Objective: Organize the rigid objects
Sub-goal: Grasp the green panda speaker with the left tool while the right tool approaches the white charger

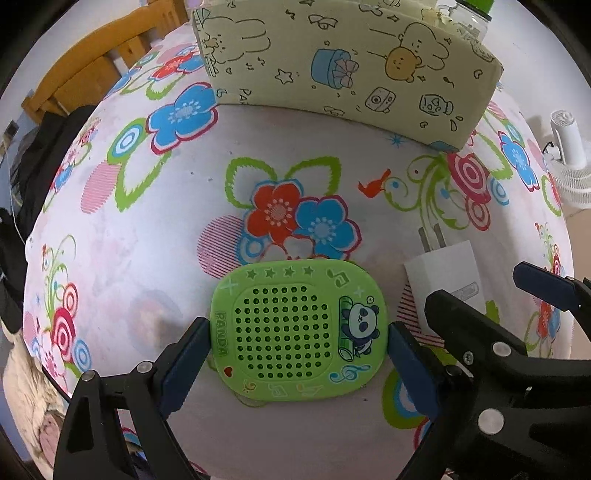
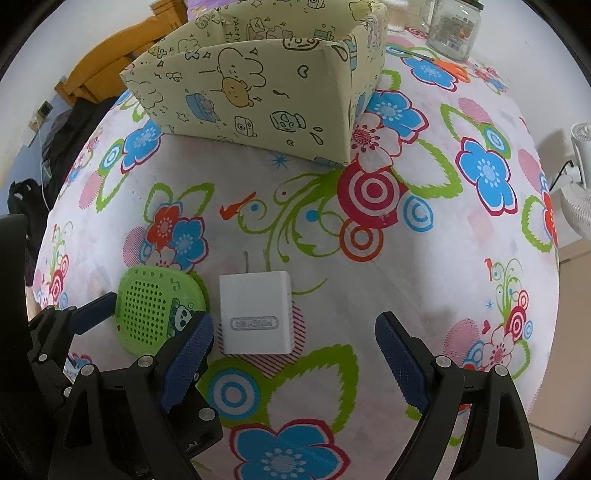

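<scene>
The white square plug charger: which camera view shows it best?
The right wrist view: the white square plug charger lies whole between the open right gripper's fingers, label and prongs visible. In the left wrist view the right gripper covers part of it.

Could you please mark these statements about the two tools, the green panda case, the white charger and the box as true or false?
1. The left tool has its pads on both sides of the green panda case. True.
2. The right tool is clamped on the white charger. False: its fingers stand wide apart and do not touch the charger.
3. The charger lies flat on the floral tablecloth with its prongs pointing toward the patterned box. True.
4. The panda case is already inside the box. False: it lies on the tablecloth, apart from the box.
5. A glass jar stands beyond the box. True.
</scene>
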### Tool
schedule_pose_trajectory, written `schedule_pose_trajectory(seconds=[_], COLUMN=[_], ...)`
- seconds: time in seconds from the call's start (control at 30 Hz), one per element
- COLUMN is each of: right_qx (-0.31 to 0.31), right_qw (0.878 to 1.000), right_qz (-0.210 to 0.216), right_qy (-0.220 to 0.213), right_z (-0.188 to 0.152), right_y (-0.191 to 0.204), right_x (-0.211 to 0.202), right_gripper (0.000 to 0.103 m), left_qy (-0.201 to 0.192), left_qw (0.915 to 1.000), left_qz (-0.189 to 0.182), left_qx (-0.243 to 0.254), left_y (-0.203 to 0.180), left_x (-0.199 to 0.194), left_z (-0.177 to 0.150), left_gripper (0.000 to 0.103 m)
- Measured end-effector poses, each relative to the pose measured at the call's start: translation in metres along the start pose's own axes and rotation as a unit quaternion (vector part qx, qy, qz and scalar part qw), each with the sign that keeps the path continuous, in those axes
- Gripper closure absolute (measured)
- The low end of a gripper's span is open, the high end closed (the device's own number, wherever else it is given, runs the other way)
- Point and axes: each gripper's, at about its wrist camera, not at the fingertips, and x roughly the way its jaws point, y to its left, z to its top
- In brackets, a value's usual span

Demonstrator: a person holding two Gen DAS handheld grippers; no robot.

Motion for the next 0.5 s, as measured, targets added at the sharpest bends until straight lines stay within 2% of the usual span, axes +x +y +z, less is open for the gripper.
schedule_pose_trajectory(seconds=[0.43,0.5], right_qx=[0.043,0.047], right_qw=[0.999,0.999], right_qz=[-0.010,-0.016], right_qy=[-0.003,-0.007], right_z=[0.007,0.008], right_y=[0.022,0.027], right_x=[0.012,0.015], right_gripper=[0.012,0.014], left_qy=[-0.006,-0.003], left_qw=[0.9977,0.9970], left_qz=[-0.006,-0.009], left_qx=[0.068,0.077], left_y=[0.018,0.017], left_x=[-0.007,-0.007], left_z=[0.023,0.022], left_gripper=[0.008,0.008])
